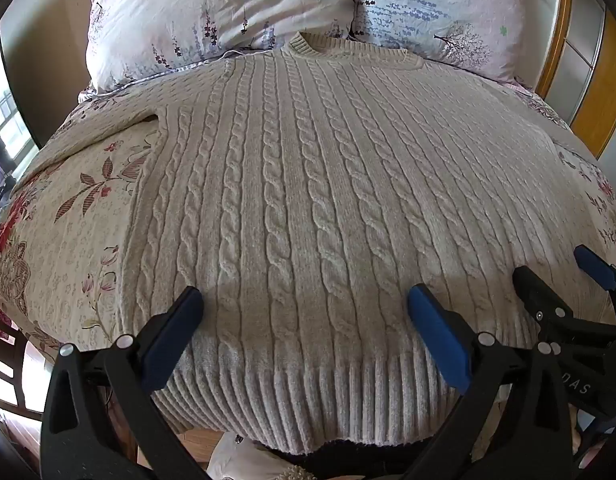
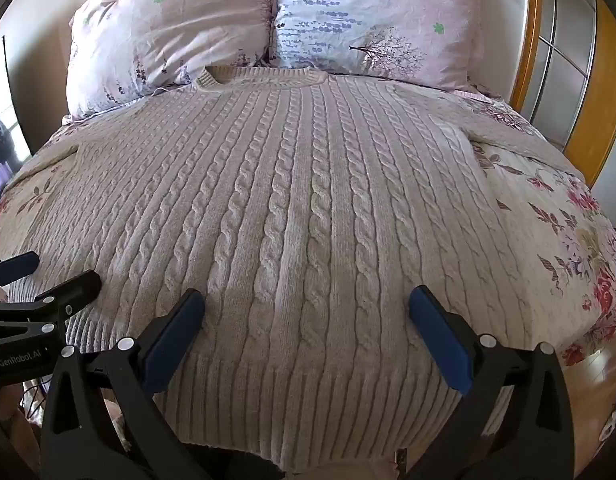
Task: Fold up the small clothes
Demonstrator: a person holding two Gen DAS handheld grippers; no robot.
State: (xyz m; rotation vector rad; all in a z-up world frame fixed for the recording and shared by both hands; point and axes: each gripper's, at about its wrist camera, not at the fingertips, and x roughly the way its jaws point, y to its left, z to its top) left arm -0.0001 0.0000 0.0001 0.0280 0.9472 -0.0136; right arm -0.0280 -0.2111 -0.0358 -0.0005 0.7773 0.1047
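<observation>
A cream cable-knit sweater [image 1: 308, 184] lies flat, front up, on the bed, collar toward the pillows and ribbed hem hanging over the near edge; it also fills the right wrist view [image 2: 300, 208]. Its sleeves spread out to either side. My left gripper [image 1: 304, 300] is open and empty, hovering just above the sweater near the hem, left of centre. My right gripper [image 2: 308, 300] is open and empty above the hem, right of centre. The right gripper shows at the right edge of the left wrist view [image 1: 555, 276]; the left gripper shows at the left edge of the right wrist view [image 2: 56, 272].
The bed has a floral bedspread [image 1: 68, 224]. Two pink floral pillows [image 1: 212, 12] [image 1: 447, 12] lean at the head. A wooden-framed wardrobe [image 2: 567, 72] stands at the right. Wooden floor [image 2: 591, 396] shows beside the bed.
</observation>
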